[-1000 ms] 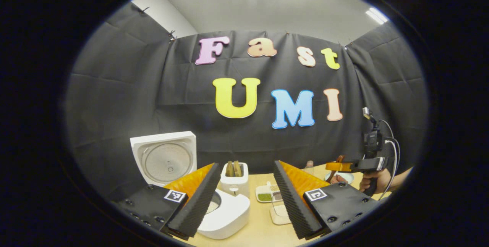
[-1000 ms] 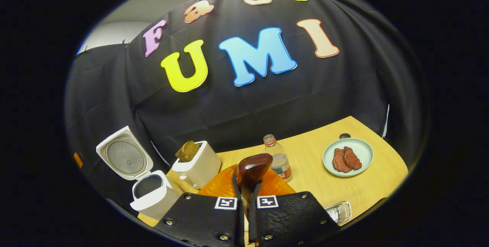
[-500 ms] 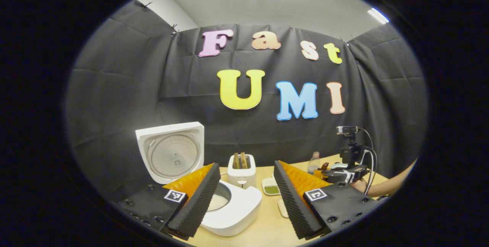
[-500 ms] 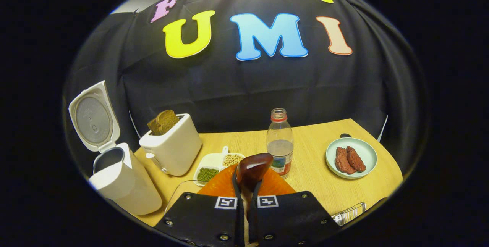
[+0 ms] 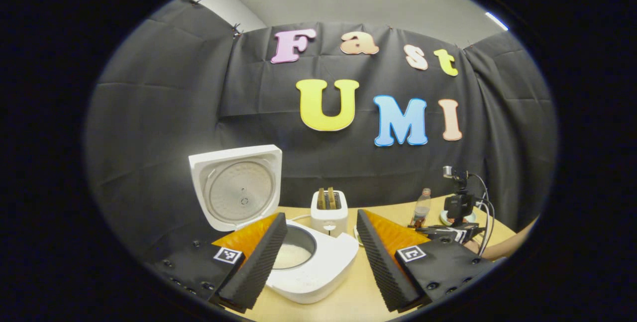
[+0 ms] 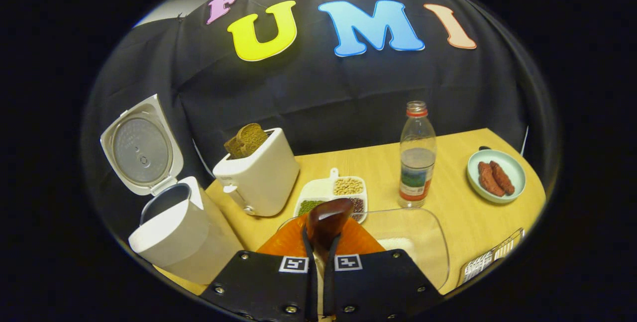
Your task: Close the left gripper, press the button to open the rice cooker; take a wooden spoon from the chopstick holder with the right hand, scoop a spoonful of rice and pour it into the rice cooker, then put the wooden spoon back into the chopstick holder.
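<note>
Mock kitchen booth, black cloth wall (image 5: 164, 113)

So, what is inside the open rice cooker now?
In the left gripper view, the rice cooker has white rice at the bottom of its pot. The left gripper's finger covers the pot's near side.

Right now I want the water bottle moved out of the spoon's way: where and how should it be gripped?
Grip the water bottle around its straight middle, at or just above the label, coming in level from the front. It stands upright and its sides are clear, while the clear container sits low before it. The neck is narrower, so a hold there may tip it.
</note>
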### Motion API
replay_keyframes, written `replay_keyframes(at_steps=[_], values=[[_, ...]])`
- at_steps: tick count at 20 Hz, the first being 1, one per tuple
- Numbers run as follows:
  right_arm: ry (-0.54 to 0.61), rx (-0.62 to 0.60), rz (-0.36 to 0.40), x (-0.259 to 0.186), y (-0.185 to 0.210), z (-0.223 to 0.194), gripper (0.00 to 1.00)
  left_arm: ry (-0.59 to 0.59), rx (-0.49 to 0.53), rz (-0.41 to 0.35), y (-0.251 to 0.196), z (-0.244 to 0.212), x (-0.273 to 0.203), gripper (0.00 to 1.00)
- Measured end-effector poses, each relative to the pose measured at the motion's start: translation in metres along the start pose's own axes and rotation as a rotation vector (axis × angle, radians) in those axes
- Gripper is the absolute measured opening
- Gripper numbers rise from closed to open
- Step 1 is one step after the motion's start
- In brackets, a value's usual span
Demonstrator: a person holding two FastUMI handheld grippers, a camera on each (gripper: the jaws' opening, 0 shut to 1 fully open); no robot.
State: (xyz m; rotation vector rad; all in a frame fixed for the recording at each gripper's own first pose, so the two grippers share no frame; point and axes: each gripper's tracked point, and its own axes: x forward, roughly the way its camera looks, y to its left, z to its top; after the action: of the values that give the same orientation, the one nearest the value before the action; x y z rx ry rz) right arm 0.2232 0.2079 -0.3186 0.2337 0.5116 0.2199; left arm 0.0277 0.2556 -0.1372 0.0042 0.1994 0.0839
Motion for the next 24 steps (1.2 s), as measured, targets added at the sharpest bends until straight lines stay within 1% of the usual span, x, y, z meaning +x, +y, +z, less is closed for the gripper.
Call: replay_keyframes(at_steps=[2,4,5,7,8,11,14,16,19,24], values=[[0.021,0.124,0.022,-0.001,0.001,-0.002,0.05,0.002,0.001,0.003,-0.002,-0.001,-0.001,0.96],[0.053,0.306,0.033,-0.004,-0.011,-0.002,0.05,0.000,0.005,0.000,-0.005,0.000,-0.001,0.98],[0.059,0.404,0.039,-0.006,-0.021,0.000,0.05,-0.002,0.007,-0.002,-0.006,0.001,-0.002,0.96],[0.034,0.548,0.063,-0.014,-0.042,0.013,0.05,-0.004,0.008,-0.006,-0.010,0.003,-0.003,0.96],[0.012,0.599,0.065,-0.020,-0.053,0.022,0.05,-0.005,0.007,-0.009,-0.013,0.003,-0.003,0.97],[-0.050,0.669,0.057,-0.040,-0.086,0.047,0.05,-0.015,0.009,-0.027,-0.023,0.009,-0.001,0.96],[-0.100,0.714,0.075,-0.058,-0.101,0.071,0.05,-0.029,0.013,-0.053,-0.037,0.016,-0.002,0.96],[-0.133,0.734,0.098,-0.069,-0.104,0.086,0.05,-0.042,0.015,-0.069,-0.045,0.020,-0.001,0.96],[-0.177,0.789,0.155,-0.088,-0.095,0.109,0.05,-0.056,0.011,-0.083,-0.052,0.025,-0.003,0.96],[-0.213,0.879,0.251,-0.109,-0.070,0.138,0.05,-0.068,0.003,-0.082,-0.049,0.027,-0.011,0.96]])
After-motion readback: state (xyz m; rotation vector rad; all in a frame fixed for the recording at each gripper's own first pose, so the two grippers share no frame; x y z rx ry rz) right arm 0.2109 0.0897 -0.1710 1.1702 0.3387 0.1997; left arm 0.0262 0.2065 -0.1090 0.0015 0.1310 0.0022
